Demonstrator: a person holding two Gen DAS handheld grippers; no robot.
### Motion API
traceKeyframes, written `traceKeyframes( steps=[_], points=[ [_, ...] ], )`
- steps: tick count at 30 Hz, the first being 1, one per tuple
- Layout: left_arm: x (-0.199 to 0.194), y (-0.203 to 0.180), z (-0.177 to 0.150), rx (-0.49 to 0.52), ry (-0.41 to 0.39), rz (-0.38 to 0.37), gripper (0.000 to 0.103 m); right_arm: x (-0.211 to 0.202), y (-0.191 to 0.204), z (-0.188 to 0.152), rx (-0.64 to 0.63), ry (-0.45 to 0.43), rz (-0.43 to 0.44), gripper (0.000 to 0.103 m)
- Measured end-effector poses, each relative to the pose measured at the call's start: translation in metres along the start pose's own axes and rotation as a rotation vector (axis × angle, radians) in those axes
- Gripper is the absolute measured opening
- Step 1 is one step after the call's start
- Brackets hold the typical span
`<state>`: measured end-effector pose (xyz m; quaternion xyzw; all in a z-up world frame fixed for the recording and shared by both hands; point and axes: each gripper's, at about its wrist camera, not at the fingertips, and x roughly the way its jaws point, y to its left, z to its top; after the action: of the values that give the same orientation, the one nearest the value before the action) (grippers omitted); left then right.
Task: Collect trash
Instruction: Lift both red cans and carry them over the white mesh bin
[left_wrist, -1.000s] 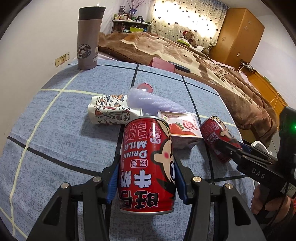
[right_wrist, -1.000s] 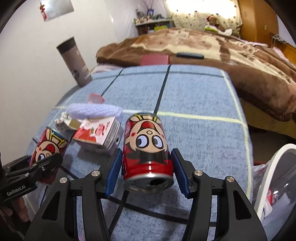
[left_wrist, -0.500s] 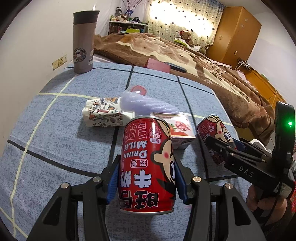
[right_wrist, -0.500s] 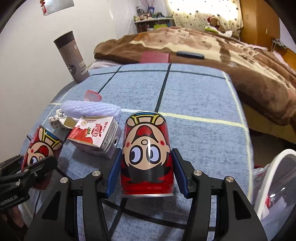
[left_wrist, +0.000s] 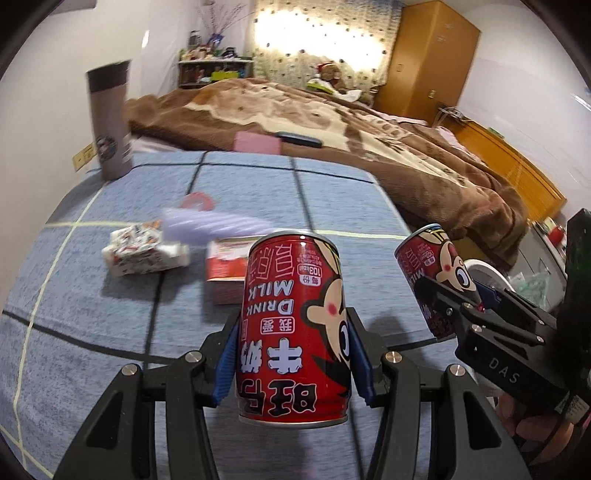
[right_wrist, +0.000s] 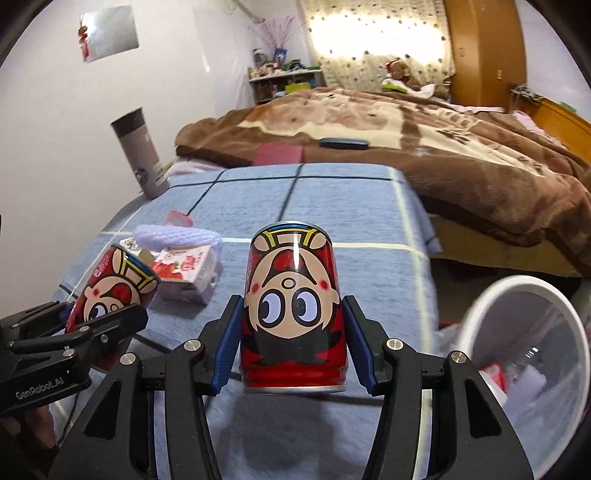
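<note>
My left gripper (left_wrist: 293, 345) is shut on a red milk drink can (left_wrist: 293, 325), held upside down above the blue table (left_wrist: 92, 302). My right gripper (right_wrist: 293, 339) is shut on a second red can (right_wrist: 293, 306), also upside down and lifted. Each held can shows in the other view, the right one (left_wrist: 436, 273) and the left one (right_wrist: 110, 284). A strawberry milk carton (right_wrist: 184, 266), a crumpled patterned wrapper (left_wrist: 142, 251), a white foam net (right_wrist: 173, 236) and a small red lid (left_wrist: 195, 201) lie on the table. A white trash bin (right_wrist: 517, 354) with a bag stands at the right, off the table edge.
A grey travel mug (left_wrist: 110, 122) stands at the table's far left corner. A bed with a brown blanket (right_wrist: 406, 125) lies beyond the table, with a pink booklet (right_wrist: 279, 153) and a dark remote (right_wrist: 343, 143) on it. The table's right edge (right_wrist: 421, 240) drops toward the bin.
Both grippers have lifted their cans and moved right toward the table edge. The white bin has come further into the right wrist view.
</note>
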<state>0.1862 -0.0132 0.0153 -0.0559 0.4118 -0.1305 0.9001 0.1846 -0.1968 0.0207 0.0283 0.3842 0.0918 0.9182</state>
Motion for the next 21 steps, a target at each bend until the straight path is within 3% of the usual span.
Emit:
traceKeyframes(
  steps=[21],
  points=[
    [0.006, -0.13, -0.004, 0.215, -0.009, -0.187, 0.054, -0.077, -0.079, -0.028, 0.127, -0.117, -0.247, 0.054]
  ],
)
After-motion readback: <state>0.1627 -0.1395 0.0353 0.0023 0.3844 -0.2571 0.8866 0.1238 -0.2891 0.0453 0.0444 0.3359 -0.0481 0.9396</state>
